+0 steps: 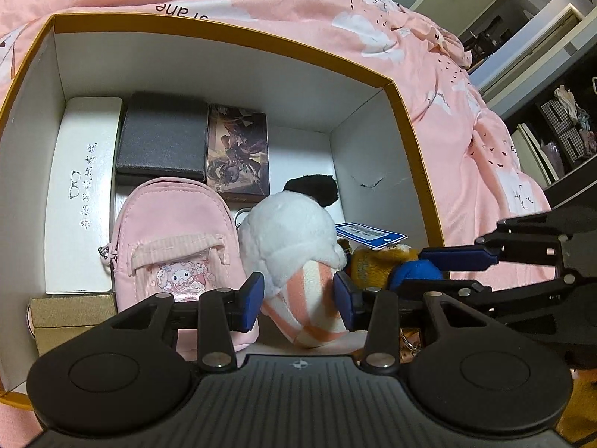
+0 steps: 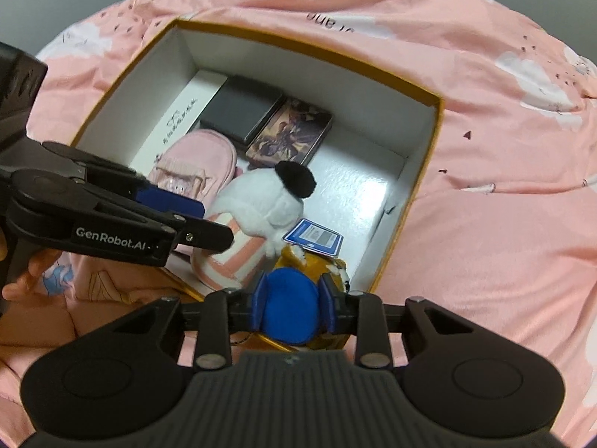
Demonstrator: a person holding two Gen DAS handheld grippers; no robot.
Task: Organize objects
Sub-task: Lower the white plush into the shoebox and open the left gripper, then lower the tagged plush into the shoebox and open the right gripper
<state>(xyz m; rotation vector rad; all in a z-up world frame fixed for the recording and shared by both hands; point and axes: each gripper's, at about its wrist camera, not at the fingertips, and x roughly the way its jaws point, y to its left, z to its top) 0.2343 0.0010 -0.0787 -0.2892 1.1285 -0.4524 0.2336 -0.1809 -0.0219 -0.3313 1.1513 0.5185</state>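
Inside the box on the bed, your left gripper has its jaws pinching the white plush by its pink-striped part, w/ the pink mini backpack just beside. Your right gripper jaws clamp the blue-and-mustard plush at the near wall.

Both grippers: left gripper and right gripper showing black linkage arms, silver rivets, blue pads (white "GenRobot.AI" lettering)
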